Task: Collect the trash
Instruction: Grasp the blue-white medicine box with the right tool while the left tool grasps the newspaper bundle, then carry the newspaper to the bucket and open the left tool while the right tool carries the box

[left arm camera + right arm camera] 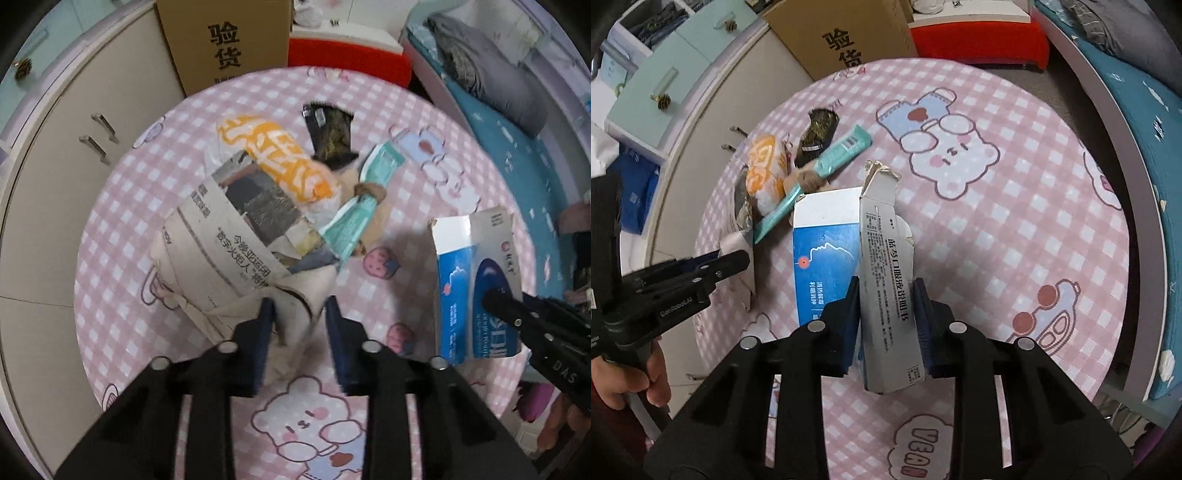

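In the left wrist view, the left hand-held gripper pinched the beige bag holding the newspaper, on the table. In the right wrist view, the right hand-held gripper held the blue box, long axis pointing forward, the bag lying to its left.

Both wrist views look steeply down, close over the pink table (shared), from opposite sides.

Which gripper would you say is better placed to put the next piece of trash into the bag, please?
Right. The right gripper already clamps the blue medicine box just beside the pile, while the left gripper grips the cloth bag's edge.
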A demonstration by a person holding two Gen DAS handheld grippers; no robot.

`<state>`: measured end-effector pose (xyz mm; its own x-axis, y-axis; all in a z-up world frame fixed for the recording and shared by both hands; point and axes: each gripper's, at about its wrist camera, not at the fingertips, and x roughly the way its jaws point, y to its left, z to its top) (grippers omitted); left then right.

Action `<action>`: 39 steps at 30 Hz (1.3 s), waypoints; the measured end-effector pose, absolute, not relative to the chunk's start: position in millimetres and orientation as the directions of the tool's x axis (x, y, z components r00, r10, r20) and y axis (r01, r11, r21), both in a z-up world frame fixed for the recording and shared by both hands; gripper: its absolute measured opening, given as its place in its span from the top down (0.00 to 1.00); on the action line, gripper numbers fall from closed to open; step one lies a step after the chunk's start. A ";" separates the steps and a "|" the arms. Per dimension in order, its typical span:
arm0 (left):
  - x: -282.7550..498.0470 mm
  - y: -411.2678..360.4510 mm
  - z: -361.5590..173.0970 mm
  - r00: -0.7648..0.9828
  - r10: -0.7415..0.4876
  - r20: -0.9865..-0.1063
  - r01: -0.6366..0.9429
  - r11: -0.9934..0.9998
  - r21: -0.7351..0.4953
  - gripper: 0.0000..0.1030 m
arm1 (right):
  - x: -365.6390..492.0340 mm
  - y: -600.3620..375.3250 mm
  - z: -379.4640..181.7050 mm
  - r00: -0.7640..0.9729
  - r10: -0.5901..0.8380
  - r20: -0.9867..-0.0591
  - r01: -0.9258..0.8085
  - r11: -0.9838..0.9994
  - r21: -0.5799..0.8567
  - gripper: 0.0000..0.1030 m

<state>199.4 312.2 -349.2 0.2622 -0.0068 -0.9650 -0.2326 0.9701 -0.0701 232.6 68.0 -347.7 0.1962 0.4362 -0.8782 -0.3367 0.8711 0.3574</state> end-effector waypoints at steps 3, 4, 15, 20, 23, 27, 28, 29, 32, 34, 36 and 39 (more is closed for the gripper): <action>193.1 316.8 -326.0 0.312 -0.068 -0.947 -0.259 0.953 -0.154 0.78 | 233.2 62.3 -334.0 0.208 0.468 -0.859 -0.327 0.861 0.389 0.74; 190.0 317.6 -314.6 0.335 -0.085 -0.938 -0.266 0.947 -0.181 0.79 | 233.8 61.6 -330.0 0.210 0.475 -0.854 -0.328 0.858 0.396 0.74; 201.8 251.2 -200.0 0.551 -0.102 -0.828 -0.209 0.944 -0.255 0.80 | 255.0 5.7 -270.7 0.297 0.535 -0.791 -0.338 0.834 0.437 0.74; 233.0 181.8 -181.6 0.565 -0.147 -0.812 -0.139 0.953 -0.269 0.80 | 271.7 -69.0 -247.8 0.356 0.520 -0.776 -0.306 0.850 0.429 0.74; 259.6 122.2 -180.0 0.552 -0.191 -0.812 -0.077 0.958 -0.278 0.80 | 281.9 -118.4 -239.3 0.392 0.491 -0.778 -0.268 0.870 0.414 0.74; 286.5 47.8 -186.1 0.521 -0.246 -0.818 0.009 0.959 -0.283 0.80 | 290.4 -183.0 -233.5 0.447 0.431 -0.784 -0.221 0.902 0.370 0.74; 291.4 34.6 -188.2 0.512 -0.254 -0.821 0.023 0.959 -0.283 0.80 | 292.1 -203.7 -233.7 0.457 0.419 -0.785 -0.199 0.908 0.369 0.74; 297.2 19.6 -191.5 0.499 -0.265 -0.825 0.040 0.958 -0.283 0.80 | 292.6 -217.4 -234.4 0.466 0.404 -0.787 -0.183 0.914 0.362 0.74; 314.8 -32.2 -209.4 0.443 -0.294 -0.847 0.091 0.955 -0.284 0.79 | 294.4 -261.8 -237.4 0.485 0.368 -0.793 -0.130 0.927 0.351 0.74; 321.4 -57.3 -220.6 0.412 -0.302 -0.860 0.113 0.953 -0.281 0.79 | 294.1 -292.3 -240.6 0.496 0.342 -0.798 -0.091 0.935 0.343 0.74; 329.8 -87.4 -232.1 0.372 -0.315 -0.873 0.147 0.949 -0.280 0.79 | 293.7 -318.5 -244.8 0.501 0.324 -0.803 -0.053 0.937 0.345 0.74; 339.1 -115.1 -246.2 0.333 -0.316 -0.889 0.181 0.946 -0.268 0.79 | 293.1 -345.5 -251.2 0.506 0.306 -0.806 -0.011 0.937 0.349 0.74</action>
<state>339.1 -115.1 -246.2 0.3330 -0.3157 -0.8885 0.1811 0.9462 -0.2683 293.1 -345.5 -251.2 0.5057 0.3064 -0.8065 -0.0112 0.9371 0.3490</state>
